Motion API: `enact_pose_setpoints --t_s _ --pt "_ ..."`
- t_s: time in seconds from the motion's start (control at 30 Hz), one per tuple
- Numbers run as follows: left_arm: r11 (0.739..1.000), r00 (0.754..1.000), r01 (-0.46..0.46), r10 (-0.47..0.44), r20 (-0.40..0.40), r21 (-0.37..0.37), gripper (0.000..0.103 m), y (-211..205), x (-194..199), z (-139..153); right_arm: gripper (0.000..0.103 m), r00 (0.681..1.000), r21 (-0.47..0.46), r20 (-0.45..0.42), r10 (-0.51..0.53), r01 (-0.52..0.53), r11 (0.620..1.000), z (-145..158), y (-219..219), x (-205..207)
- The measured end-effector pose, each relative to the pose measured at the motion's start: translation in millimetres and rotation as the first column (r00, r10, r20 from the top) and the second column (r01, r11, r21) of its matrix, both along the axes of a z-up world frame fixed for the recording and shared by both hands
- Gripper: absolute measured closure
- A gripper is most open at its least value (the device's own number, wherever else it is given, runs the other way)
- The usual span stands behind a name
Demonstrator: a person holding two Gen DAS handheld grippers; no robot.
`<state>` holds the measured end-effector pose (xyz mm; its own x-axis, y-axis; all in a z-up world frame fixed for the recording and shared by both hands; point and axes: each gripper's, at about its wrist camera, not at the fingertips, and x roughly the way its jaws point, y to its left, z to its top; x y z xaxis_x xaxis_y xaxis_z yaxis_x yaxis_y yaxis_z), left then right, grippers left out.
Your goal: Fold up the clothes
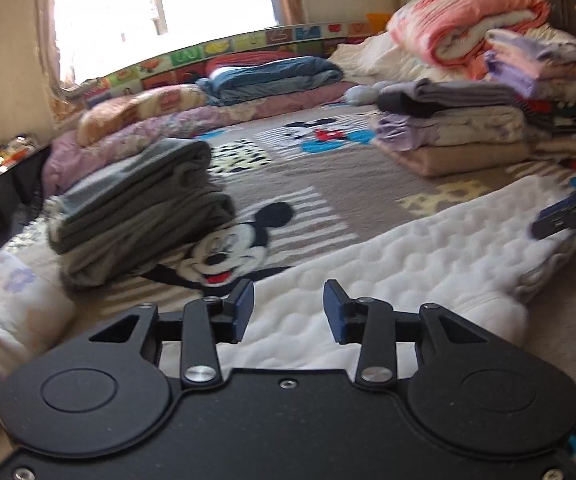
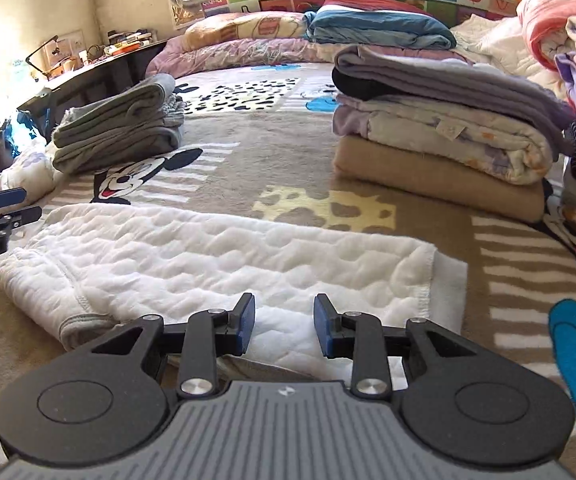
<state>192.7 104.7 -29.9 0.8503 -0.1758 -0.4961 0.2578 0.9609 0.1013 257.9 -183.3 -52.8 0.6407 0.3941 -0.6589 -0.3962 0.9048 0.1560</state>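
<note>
A white quilted garment (image 1: 400, 264) lies folded flat on a Mickey Mouse carpet (image 1: 328, 168); it also shows in the right wrist view (image 2: 215, 256). My left gripper (image 1: 288, 309) is open and empty, just above the garment's near edge. My right gripper (image 2: 283, 322) is open and empty, over the garment's near edge by a grey hem. The right gripper shows at the far right of the left wrist view (image 1: 560, 216). The left gripper shows at the left edge of the right wrist view (image 2: 11, 206), open beside the garment's end.
A stack of folded grey clothes (image 1: 139, 208) sits left on the carpet (image 2: 247, 152). A taller stack of folded bedding and clothes (image 2: 448, 128) stands at the right. Rolled quilts and pillows (image 1: 263, 76) line the back wall. A dark low table (image 2: 87, 76) stands at the left.
</note>
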Motion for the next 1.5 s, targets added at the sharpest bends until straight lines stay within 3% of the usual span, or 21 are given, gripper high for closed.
enact_pose_setpoints --t_s 0.1,0.2,0.37,0.53,0.7,0.8,0.9,1.0,1.13,1.23,1.33,1.43,1.5 --pt "0.997 0.996 0.064 -0.062 -0.063 0.044 0.056 -36 5 -24 0.069 0.999 0.019 -0.009 -0.032 0.032 0.999 -13 1 7" --pt "0.988 0.998 0.001 0.010 -0.067 0.157 0.041 -54 13 -43 0.069 0.999 0.011 0.003 -0.038 0.038 0.999 -17 4 8" --pt "0.991 0.995 -0.036 0.047 -0.083 0.129 0.041 -52 17 -42 0.068 0.997 -0.011 0.064 -0.050 0.051 0.999 -3 10 -1" --pt "0.990 0.987 -0.144 0.142 -0.078 -0.011 0.045 -15 14 -22 0.068 0.984 0.008 0.151 0.099 -0.101 0.995 21 47 -25" --pt "0.943 0.950 -0.286 0.257 -0.176 -0.169 0.044 36 30 -31 0.070 0.948 -0.041 0.164 0.271 -0.268 0.963 19 97 -41" --pt "0.895 0.938 -0.316 0.244 -0.246 -0.316 0.042 65 43 -35 0.069 0.954 -0.135 0.104 0.282 -0.268 0.954 -4 116 -34" --pt "0.794 0.930 -0.366 0.289 -0.228 -0.486 0.042 90 36 -21 0.069 0.963 -0.131 0.108 0.249 -0.234 0.963 -4 119 -37" --pt "0.809 0.906 -0.412 0.318 -0.278 -0.419 0.041 96 45 -31 0.069 0.934 -0.077 0.237 0.268 -0.257 0.963 19 117 -62" --pt "0.845 0.914 -0.397 0.327 -0.241 -0.359 0.039 85 43 -30 0.067 0.925 -0.258 0.156 0.345 -0.299 0.919 -13 145 -61" --pt "0.836 0.914 -0.405 0.364 -0.177 -0.370 0.039 83 31 -21 0.067 0.940 -0.198 0.165 0.300 -0.267 0.943 -7 141 -59" --pt "0.830 0.918 -0.394 0.377 -0.123 -0.395 0.039 79 16 -12 0.066 0.950 -0.070 0.191 0.247 -0.238 0.969 10 117 -70" --pt "0.794 0.903 -0.423 0.410 -0.129 -0.438 0.038 74 -1 -8 0.066 0.980 0.093 0.162 0.119 -0.135 0.987 15 75 -80" --pt "0.748 0.889 -0.447 0.431 -0.152 -0.491 0.038 74 -13 -5 0.062 0.995 0.241 0.100 -0.002 -0.022 0.970 9 33 -88"
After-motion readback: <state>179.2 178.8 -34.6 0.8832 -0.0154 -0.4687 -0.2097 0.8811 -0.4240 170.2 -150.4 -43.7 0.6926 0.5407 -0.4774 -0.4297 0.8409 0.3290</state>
